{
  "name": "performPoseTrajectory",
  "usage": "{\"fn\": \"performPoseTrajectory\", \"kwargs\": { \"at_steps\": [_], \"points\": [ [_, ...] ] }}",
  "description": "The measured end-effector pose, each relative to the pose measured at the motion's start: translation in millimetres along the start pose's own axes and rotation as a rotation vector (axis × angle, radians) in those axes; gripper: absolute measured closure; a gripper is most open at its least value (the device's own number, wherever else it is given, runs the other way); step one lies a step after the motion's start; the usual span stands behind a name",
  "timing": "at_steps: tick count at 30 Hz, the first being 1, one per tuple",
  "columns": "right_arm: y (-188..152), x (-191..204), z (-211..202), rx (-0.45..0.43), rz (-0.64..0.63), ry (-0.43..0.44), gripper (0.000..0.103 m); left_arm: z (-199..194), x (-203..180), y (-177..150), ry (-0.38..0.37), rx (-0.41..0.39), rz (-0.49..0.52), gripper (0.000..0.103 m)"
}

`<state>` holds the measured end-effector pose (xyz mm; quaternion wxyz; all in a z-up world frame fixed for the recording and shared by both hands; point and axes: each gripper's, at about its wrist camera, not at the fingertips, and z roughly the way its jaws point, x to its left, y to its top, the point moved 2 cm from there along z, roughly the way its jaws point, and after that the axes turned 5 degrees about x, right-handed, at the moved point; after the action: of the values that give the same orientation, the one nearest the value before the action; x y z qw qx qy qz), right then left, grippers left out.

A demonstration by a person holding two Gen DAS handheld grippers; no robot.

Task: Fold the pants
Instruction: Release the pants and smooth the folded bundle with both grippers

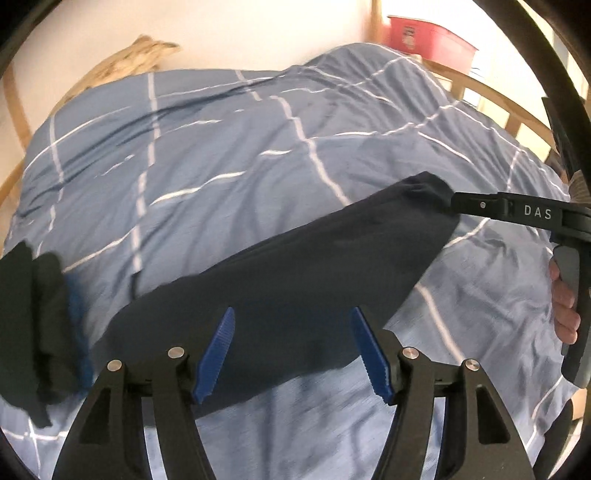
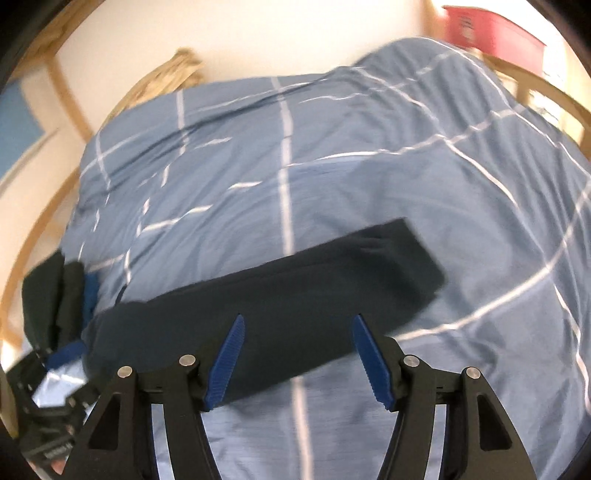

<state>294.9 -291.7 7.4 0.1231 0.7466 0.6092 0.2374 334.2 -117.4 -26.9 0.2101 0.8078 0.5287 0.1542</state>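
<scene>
While the folded dark pants (image 1: pixel 280 295) lie on the blue checked blanket (image 1: pixel 221 166), the left gripper (image 1: pixel 291 354) and right gripper (image 2: pixel 297 360) gape wide, holding nothing.

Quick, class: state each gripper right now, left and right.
Left gripper: open, holding nothing; the folded dark navy pants lie on the blue checked duvet.
Right gripper: open, holding nothing.

White capitals "DAS" read clearly on the black arm of the right hand-held gripper (image 1: pixel 452 206), at the right edge of the left wrist view. The red plastic box (image 1: pixel 424 35) at upper right carries a white label, too blurred to read.
</scene>
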Motion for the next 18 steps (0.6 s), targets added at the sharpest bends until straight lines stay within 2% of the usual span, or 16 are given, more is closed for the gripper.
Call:
{"fn": "performPoseTrajectory", "kwargs": {
  "at_steps": [7,13,15,18],
  "points": [
    [-4.4,-61.5,5.1,-0.014,0.141,0.024,0.04,24.0,-39.5,25.2,-0.039,0.02,0.053,0.038],
    [-10.0,-102.8,24.4,0.004,0.282,0.067,0.04,48.0,-59.3,29.6,-0.017,0.082,0.078,0.038],
    [-13.8,-114.0,30.3,0.015,0.339,0.064,0.04,51.8,-65.5,25.9,-0.019,0.106,0.121,0.038],
    [-18.0,-119.3,34.9,0.023,0.351,0.08,0.04,55.6,-74.4,22.1,0.017,0.119,0.173,0.038]
  ]
}}
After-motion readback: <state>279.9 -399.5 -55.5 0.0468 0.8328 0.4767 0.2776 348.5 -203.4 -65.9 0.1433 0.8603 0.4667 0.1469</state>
